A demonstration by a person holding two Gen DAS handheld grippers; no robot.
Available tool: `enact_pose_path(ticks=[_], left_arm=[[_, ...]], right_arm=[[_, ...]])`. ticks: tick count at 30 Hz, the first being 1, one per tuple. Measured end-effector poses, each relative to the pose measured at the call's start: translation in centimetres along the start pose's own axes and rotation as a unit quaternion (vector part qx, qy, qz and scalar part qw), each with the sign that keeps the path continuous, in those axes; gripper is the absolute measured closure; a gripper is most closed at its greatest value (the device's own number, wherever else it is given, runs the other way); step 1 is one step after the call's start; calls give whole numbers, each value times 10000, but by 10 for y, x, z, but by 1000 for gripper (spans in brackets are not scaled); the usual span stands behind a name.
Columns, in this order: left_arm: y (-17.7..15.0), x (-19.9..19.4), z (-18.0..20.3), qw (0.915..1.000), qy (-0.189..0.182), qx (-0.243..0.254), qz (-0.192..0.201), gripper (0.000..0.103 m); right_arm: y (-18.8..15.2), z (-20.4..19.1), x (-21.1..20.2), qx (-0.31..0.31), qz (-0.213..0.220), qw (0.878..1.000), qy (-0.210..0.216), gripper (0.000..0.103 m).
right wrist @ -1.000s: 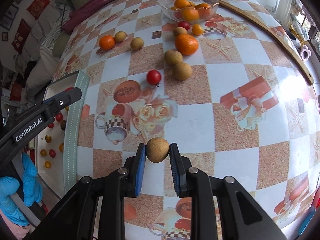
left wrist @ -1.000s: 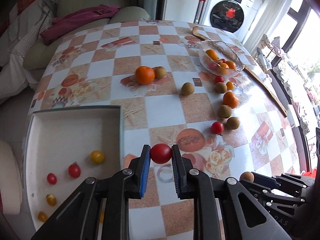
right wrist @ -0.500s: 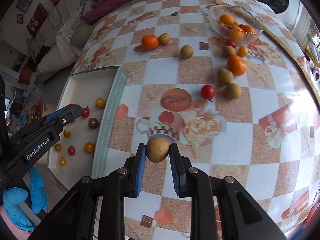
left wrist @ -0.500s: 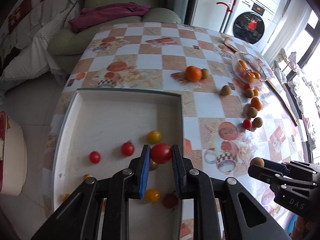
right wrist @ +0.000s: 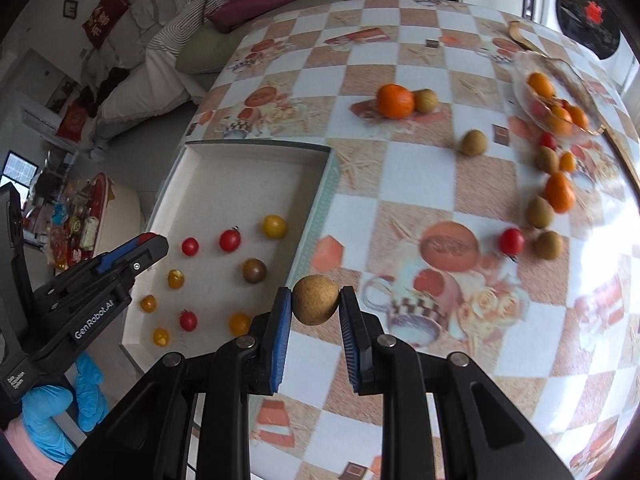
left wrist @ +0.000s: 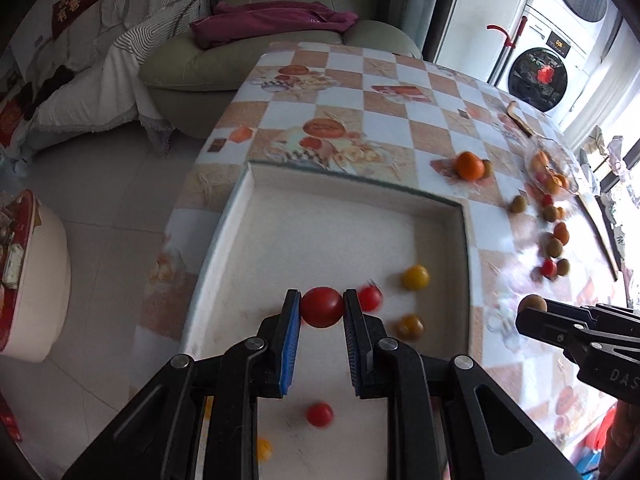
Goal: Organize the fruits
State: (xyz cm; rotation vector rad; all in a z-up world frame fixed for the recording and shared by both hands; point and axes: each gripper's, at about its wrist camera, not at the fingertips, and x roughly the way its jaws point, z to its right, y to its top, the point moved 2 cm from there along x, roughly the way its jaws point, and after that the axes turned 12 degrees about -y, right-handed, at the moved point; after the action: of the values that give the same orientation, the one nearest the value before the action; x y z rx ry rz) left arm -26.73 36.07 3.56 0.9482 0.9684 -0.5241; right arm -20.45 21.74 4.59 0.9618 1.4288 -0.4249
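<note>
My left gripper (left wrist: 322,307) is shut on a red tomato (left wrist: 322,307) and holds it above the white tray (left wrist: 352,188), which lies at the table's left edge and holds several red and yellow cherry tomatoes. My right gripper (right wrist: 316,300) is shut on a round brown longan (right wrist: 315,299) above the tablecloth just right of the tray (right wrist: 320,208). The right gripper also shows in the left wrist view (left wrist: 534,305); the left gripper shows in the right wrist view (right wrist: 144,246) over the tray's left side.
Loose fruit lies on the checked tablecloth: a tangerine (right wrist: 395,100) with a longan, more longans, tangerines and a red tomato (right wrist: 511,241) at the right. A glass bowl (right wrist: 554,98) of oranges stands far right. A sofa (left wrist: 240,56) is behind the table.
My left gripper has carried the red tomato from over the tablecloth leftward to above the tray. My right gripper has moved left toward the tray with the longan still held.
</note>
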Motion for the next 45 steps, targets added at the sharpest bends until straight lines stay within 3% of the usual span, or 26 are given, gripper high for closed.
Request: enact_pose_path(ticks=[7,13,22,23,25,27,32,35,37,38,39,43,45], left_arm=[[30,32,-15,9997,198,142,-94,80],[40,64,-29,9982,359,126,-460,80],[40,83,-36,9965,423,138,-709,78],[40,83,-36,9963,443,144,-717,74],[41,81,-37,9963,511,125,-684,26],[42,74,-36,9973,523,148,-492,26],[43,65,-38,9973,487,107,-530,26],[42,56,-37,9974,529,56,-488,26],[40,50,-35,9971,591,61,-472,14],[39,47,-34,9968,652,62,-467,3],[37,43,-33,9966,671,61,-468,1],[25,32,-27,9970,515,50,-575,1],[18,28,-22,9966,536,85,-618,1]], right_arm=[[40,-32,26,-222,-46,9997,91,77],[69,-52,56,-366,-121,9993,-2,77],[80,-57,92,-519,-451,9974,-231,77],[79,-57,94,-542,-497,9969,-260,77],[79,-60,96,-651,-493,9962,-288,75],[80,-62,95,-722,-507,9958,-254,66],[78,-57,82,-637,-307,9972,-227,52],[76,-57,65,-575,-87,9981,-207,36],[73,-58,50,-564,59,9982,-213,26],[71,-59,44,-566,104,9981,-237,23],[68,-58,39,-553,140,9978,-330,22],[58,-49,28,-404,-26,9986,-328,20],[53,-45,25,-334,-90,9989,-329,13]])
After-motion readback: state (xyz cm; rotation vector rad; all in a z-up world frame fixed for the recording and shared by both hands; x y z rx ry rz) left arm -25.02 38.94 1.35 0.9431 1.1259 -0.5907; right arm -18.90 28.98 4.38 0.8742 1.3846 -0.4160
